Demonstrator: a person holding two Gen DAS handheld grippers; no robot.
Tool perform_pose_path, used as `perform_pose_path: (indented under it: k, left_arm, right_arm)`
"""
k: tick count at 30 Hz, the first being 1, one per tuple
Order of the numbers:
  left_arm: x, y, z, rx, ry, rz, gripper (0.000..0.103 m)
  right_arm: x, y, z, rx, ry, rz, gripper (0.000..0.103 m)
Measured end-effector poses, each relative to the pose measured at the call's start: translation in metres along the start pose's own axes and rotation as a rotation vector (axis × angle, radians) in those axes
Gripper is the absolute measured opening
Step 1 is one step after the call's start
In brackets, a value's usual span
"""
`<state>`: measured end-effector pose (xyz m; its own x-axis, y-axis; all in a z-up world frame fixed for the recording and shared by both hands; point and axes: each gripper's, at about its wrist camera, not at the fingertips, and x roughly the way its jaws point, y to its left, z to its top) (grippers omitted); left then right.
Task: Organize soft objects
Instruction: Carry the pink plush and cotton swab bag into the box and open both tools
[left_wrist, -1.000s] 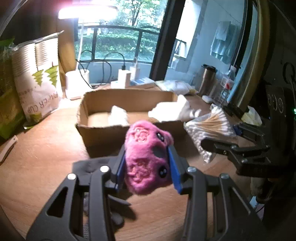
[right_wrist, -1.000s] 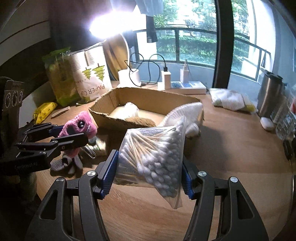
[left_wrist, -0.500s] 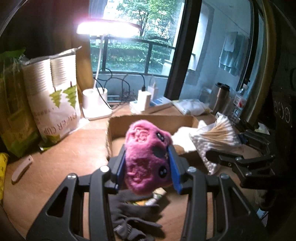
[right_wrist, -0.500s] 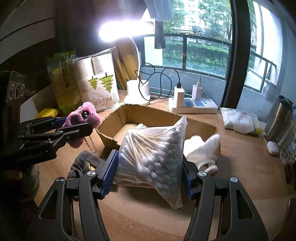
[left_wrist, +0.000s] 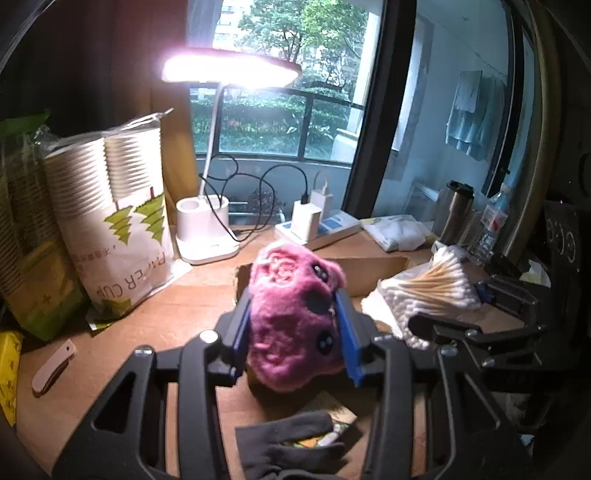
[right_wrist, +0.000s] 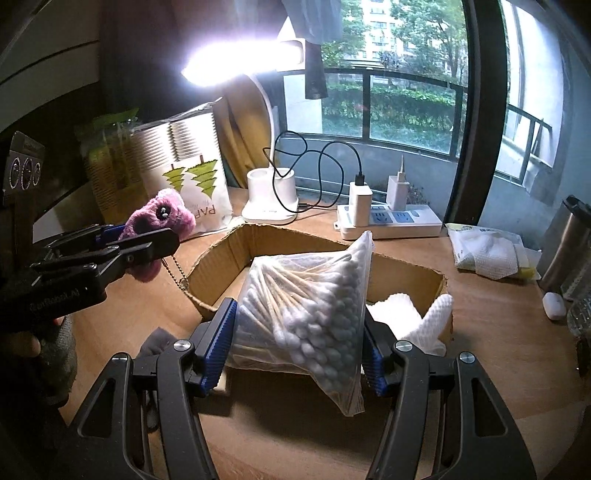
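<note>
My left gripper (left_wrist: 293, 336) is shut on a pink plush toy (left_wrist: 293, 317) with a bead chain, held in the air left of the open cardboard box (right_wrist: 229, 251). The toy also shows in the right wrist view (right_wrist: 159, 218). My right gripper (right_wrist: 295, 343) is shut on a clear bag of cotton swabs (right_wrist: 306, 299), held above the box's near side. The bag also shows in the left wrist view (left_wrist: 432, 291). A white glove (right_wrist: 410, 317) lies in the box over its right wall. A grey glove (left_wrist: 295, 443) lies on the desk below the toy.
A wooden desk (right_wrist: 498, 350) carries a paper cup bag (left_wrist: 114, 229), a lit desk lamp (left_wrist: 207, 236), a power strip with chargers (right_wrist: 388, 221), a tissue pack (right_wrist: 487, 254), a steel flask (right_wrist: 565, 243), a white earbud case (right_wrist: 554, 306) and a pocket knife (left_wrist: 51, 369).
Both grippers have risen with their loads. The plush toy is now well above the desk and the swab bag has moved forward over the box's near edge.
</note>
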<state>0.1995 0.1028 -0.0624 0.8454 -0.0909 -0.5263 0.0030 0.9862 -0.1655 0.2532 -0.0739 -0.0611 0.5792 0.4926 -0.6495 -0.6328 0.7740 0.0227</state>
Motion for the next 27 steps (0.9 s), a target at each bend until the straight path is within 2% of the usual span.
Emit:
perform_pose_path:
  k: [19,21,22,24,27]
  left_arm:
    - [0.064,0.002,-0.005,-0.019,0.132,0.038,0.045]
    - [0.065,0.0,-0.004,-0.012,0.133,0.042,0.046]
    - [0.065,-0.002,-0.004,-0.008,0.133,0.044,0.051]
    - [0.063,-0.004,-0.004,0.0,0.126,0.056,0.052]
    - [0.059,-0.005,-0.004,0.008,0.122,0.071,0.053]
  right_arm:
    - [0.047,-0.027,0.003,0.048,0.05,-0.012,0.066]
    - [0.049,-0.029,0.003,0.05,0.055,-0.014,0.07]
    - [0.05,-0.03,0.003,0.052,0.054,-0.015,0.073]
    - [0.049,-0.031,0.003,0.054,0.048,-0.019,0.081]
    - [0.045,-0.03,0.002,0.05,0.038,-0.028,0.083]
